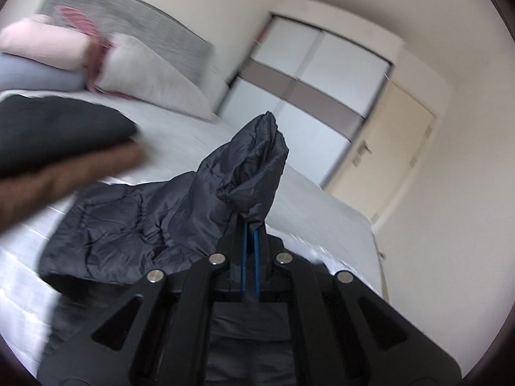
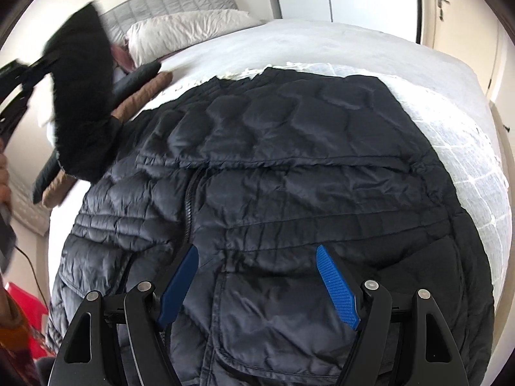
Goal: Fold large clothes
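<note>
1. Right gripper (image 2: 257,257) is hovering low over the jacket (image 2: 273,177), blue fingers (image 2: 338,289) spread wide apart, nothing between them.
2. Directly beneath it the dark quilted jacket is lying spread across the bed (image 2: 322,41), zipper (image 2: 188,212) running down left of centre, a pocket flap showing between the fingers.
3. Left gripper (image 1: 250,225) is clamping a sleeve (image 1: 254,167) of the same jacket; blue pads are pressing nearly together with dark fabric pinched at the tips.
4. The sleeve is standing up from the pinch, cuff end bunched above the fingers, the remainder of the jacket (image 1: 128,225) trailing down to the left onto the bed (image 1: 193,135).
5. In the right wrist view the raised sleeve (image 2: 80,96) is showing blurred at upper left, with the left gripper (image 2: 19,90) at the frame edge beside it.
6. Beyond the jacket, folded clothes (image 1: 64,148) are sitting stacked on the bed, a dark piece over a brown one.
7. Farther back, pillows (image 1: 145,77) are leaning against a grey padded headboard (image 1: 128,19).
8. At the far wall a white wardrobe (image 1: 309,90) with a grey band is standing beside a cream door (image 1: 392,148).
</note>
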`<state>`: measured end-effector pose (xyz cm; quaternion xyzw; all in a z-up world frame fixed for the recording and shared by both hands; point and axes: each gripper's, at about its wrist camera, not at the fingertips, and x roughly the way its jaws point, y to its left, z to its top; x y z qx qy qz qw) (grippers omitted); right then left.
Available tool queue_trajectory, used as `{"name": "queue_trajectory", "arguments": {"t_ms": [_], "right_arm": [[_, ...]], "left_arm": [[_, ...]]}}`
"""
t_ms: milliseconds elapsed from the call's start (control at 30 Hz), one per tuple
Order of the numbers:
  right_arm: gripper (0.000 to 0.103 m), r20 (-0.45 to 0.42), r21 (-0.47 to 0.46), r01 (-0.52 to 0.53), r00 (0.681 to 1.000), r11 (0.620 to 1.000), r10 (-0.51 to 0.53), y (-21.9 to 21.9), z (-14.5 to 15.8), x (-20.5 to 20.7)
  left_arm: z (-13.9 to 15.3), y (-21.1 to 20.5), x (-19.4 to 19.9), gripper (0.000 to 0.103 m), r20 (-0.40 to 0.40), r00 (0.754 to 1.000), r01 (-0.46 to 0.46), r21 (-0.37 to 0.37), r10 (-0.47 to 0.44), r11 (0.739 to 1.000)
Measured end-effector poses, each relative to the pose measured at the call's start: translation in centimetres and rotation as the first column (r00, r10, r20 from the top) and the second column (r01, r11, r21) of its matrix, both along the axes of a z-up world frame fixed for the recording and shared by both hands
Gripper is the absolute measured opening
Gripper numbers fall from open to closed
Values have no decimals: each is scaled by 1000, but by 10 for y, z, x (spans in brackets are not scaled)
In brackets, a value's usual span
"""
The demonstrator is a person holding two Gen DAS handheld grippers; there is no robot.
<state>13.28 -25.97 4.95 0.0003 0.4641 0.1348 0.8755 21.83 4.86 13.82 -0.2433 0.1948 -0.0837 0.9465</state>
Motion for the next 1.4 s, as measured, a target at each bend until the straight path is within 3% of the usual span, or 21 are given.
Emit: {"name": "queue_trajectory", "arguments": {"t_ms": [200,300,367,467,533,700,800,933,967,1100,1300,1400], "right_arm": [[77,-3,46,57,998,997,-57,-23,6,6],[77,-5,81,91,996,993,-90,-37,9,10],[77,-9,99,112,994,989,-112,-45,10,12],[77,-18,121,143,990,982,-142,-55,10,14],[77,-22,137,150,989,979,-148,-57,11,15],[77,-34,152,137,990,979,-134,-48,8,17],[77,-31,135,119,993,984,-116,-38,6,17],[77,-33,99,90,996,991,-87,-26,0,16],[77,-34,88,87,996,992,-84,-24,-2,17],[77,-31,47,77,997,996,-75,-19,-4,14],[77,2,31,72,997,997,-72,-19,10,1],[77,22,20,59,998,998,-59,-20,18,-10]], "left_arm": [[-28,-65,35,5,-96,984,147,0,-147,989],[-48,-79,43,28,-198,946,254,-31,-255,967],[-49,-79,38,49,-219,934,286,-22,-284,958],[-41,-53,20,57,-200,949,258,57,-242,964],[-41,-28,13,57,-209,957,221,89,-199,971],[-70,38,3,57,-284,958,87,180,-33,980],[-106,65,7,57,-347,937,43,211,34,977],[-167,77,24,58,-500,864,84,264,62,961],[-174,79,20,58,-496,867,88,260,55,962],[-165,75,14,61,-491,869,84,264,59,961],[-133,57,-26,80,-474,880,113,270,30,956],[-118,53,-54,86,-492,869,102,282,53,954]]}}
